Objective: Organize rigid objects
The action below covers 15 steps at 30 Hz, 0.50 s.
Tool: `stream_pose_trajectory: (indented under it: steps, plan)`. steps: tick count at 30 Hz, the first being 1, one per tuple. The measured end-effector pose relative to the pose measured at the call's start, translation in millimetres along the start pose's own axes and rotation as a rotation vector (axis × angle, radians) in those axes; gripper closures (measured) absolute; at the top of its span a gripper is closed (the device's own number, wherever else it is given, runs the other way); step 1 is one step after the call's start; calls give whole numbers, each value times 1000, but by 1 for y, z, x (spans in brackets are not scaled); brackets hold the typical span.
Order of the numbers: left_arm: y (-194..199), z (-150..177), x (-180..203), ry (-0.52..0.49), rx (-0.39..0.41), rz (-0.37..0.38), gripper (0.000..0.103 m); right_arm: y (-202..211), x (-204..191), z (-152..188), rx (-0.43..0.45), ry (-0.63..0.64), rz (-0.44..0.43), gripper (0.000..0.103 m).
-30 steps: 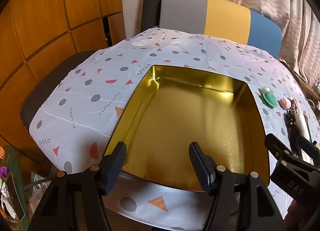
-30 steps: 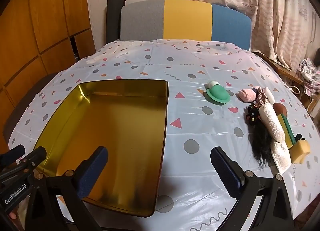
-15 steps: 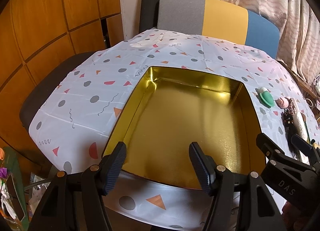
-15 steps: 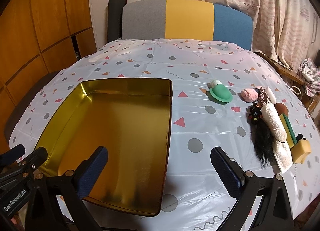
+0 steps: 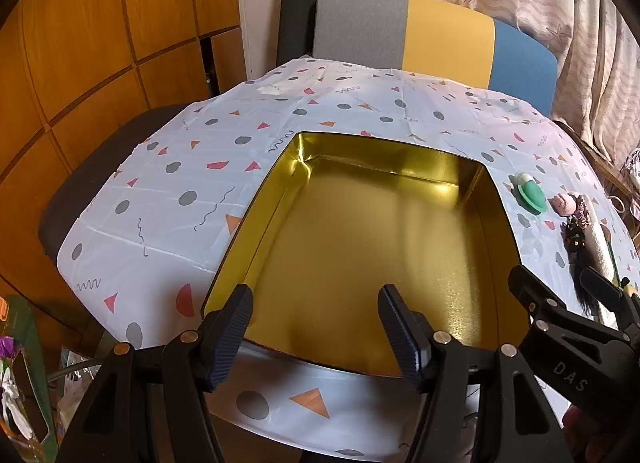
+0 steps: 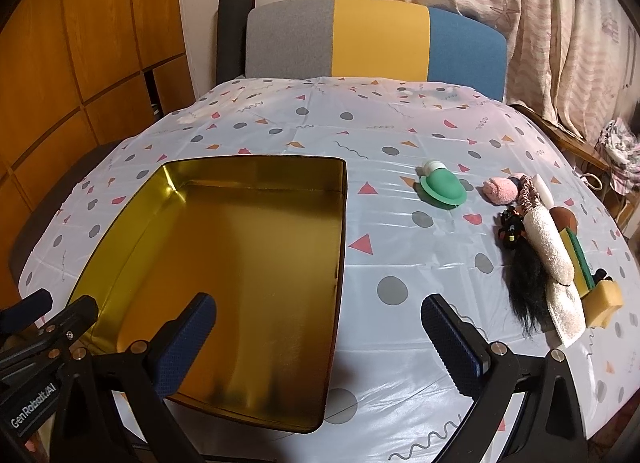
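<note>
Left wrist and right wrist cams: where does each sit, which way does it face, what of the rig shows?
Left wrist: on the left claw, tilted down over the near edge of the gold tin; its own open fingers show, with the right claw at lower right.
Right wrist: on the right claw, tilted down at the tablecloth between the tin and the clutter on the right; open fingers, left claw at lower left.
Shared: tin, green dome-shaped object, striped chair back.
</note>
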<state>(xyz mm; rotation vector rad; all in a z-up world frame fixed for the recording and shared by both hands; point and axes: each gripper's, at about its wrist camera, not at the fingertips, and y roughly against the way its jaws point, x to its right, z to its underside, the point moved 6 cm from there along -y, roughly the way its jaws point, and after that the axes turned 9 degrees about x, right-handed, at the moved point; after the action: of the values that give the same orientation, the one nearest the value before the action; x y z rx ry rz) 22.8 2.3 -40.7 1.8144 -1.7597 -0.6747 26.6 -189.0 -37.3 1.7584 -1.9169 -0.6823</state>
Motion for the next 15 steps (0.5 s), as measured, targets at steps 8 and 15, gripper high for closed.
stream_pose_trajectory:
  steps: [8, 15]
  plan:
    - [1, 1, 0, 0, -1, -3, 37, 0, -1, -1, 4, -1, 5, 0]
    - [1, 3, 1, -1, -2, -5, 37, 1, 1, 0, 4, -3, 6, 0]
